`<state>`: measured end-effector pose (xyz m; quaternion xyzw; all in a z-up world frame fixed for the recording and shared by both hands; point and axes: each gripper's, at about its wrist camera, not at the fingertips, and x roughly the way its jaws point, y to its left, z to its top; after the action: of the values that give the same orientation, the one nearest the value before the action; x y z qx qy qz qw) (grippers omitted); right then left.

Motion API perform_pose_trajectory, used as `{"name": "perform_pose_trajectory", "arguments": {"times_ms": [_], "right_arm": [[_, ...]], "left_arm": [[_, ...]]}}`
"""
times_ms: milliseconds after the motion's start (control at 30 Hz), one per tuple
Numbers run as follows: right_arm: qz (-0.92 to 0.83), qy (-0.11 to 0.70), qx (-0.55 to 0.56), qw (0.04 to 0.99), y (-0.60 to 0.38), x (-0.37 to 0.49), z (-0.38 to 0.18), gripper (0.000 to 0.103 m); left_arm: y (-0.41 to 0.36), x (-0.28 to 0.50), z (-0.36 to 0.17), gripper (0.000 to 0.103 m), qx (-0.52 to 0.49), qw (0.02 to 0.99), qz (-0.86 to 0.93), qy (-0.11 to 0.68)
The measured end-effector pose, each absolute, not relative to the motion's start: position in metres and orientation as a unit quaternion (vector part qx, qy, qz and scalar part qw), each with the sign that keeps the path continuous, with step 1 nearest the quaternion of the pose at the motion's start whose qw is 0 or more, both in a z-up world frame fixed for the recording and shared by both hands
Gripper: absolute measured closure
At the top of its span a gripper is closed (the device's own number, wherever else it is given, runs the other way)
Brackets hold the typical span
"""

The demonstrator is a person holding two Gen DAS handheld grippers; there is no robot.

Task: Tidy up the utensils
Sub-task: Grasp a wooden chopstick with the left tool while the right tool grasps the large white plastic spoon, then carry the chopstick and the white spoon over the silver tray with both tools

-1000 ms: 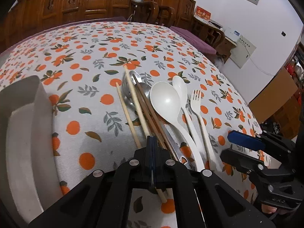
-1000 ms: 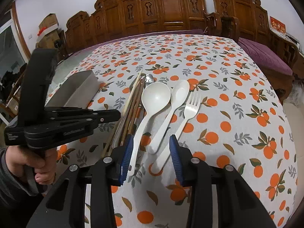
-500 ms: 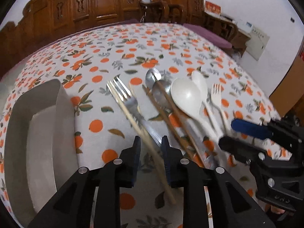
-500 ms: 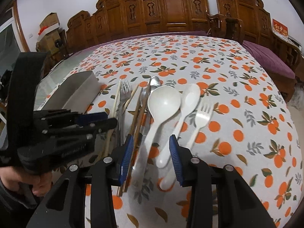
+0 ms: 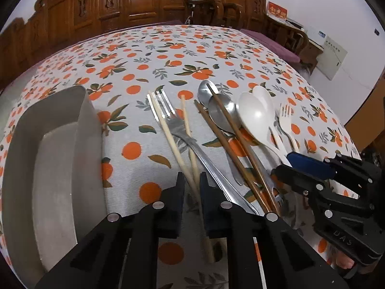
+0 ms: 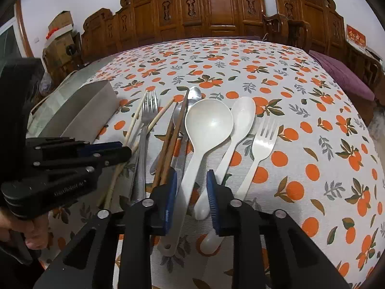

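Note:
Utensils lie side by side on the orange-print tablecloth. From left: two pale chopsticks (image 5: 169,134), a metal fork (image 5: 182,134), two brown chopsticks (image 5: 231,130) over metal spoons (image 5: 220,113), a large white ladle (image 6: 207,125), a white spoon (image 6: 241,118) and a white fork (image 6: 261,142). My left gripper (image 5: 192,180) is open, its jaws on either side of the pale chopsticks near their handle ends. My right gripper (image 6: 191,175) is open, its jaws on either side of the ladle's handle.
A grey rectangular tray (image 5: 60,159) stands at the table's left side; it also shows in the right wrist view (image 6: 79,113). Carved wooden chairs (image 6: 216,12) line the far edge. The table edge curves down at the right.
My left gripper has opened from shut, and shifted left from the brown chopsticks to the pale pair. The metal fork came into view. My right gripper moved forward over the ladle's handle.

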<state>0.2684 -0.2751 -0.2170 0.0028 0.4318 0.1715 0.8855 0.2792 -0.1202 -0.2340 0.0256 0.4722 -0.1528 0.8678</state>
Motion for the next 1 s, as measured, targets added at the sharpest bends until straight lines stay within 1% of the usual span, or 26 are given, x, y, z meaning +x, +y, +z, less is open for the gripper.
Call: {"name": "perform_pose_trajectory", "arguments": {"times_ms": [67,167,333,400,800,1000], "right_arm": [[0.173,0.434,0.007,0.884,-0.276,0.269,-0.217,0.084],[0.172,0.434,0.004,0.884,-0.275,0.269,-0.217,0.085],[0.174,0.435,0.003,0.884,-0.274,0.269,-0.218,0.087],[0.172,0.434,0.002,0.884,-0.274,0.269,-0.218,0.092],[0.167,0.438,0.003,0.884,-0.274,0.271,-0.220,0.092],[0.165,0.423,0.004,0.891,-0.274,0.267,-0.212,0.092]], "left_arm": [[-0.119,0.279,-0.233,0.096,0.025,0.869,-0.150,0.470],[-0.115,0.279,-0.228,0.098,0.024,0.874,-0.141,0.464],[-0.107,0.278,-0.222,0.099,0.018,0.878,-0.137,0.458],[-0.106,0.277,-0.218,0.099,0.019,0.880,-0.136,0.455],[-0.096,0.252,-0.167,0.099,0.019,0.901,-0.144,0.408],[-0.082,0.236,-0.146,0.099,0.012,0.907,-0.147,0.394]]}}
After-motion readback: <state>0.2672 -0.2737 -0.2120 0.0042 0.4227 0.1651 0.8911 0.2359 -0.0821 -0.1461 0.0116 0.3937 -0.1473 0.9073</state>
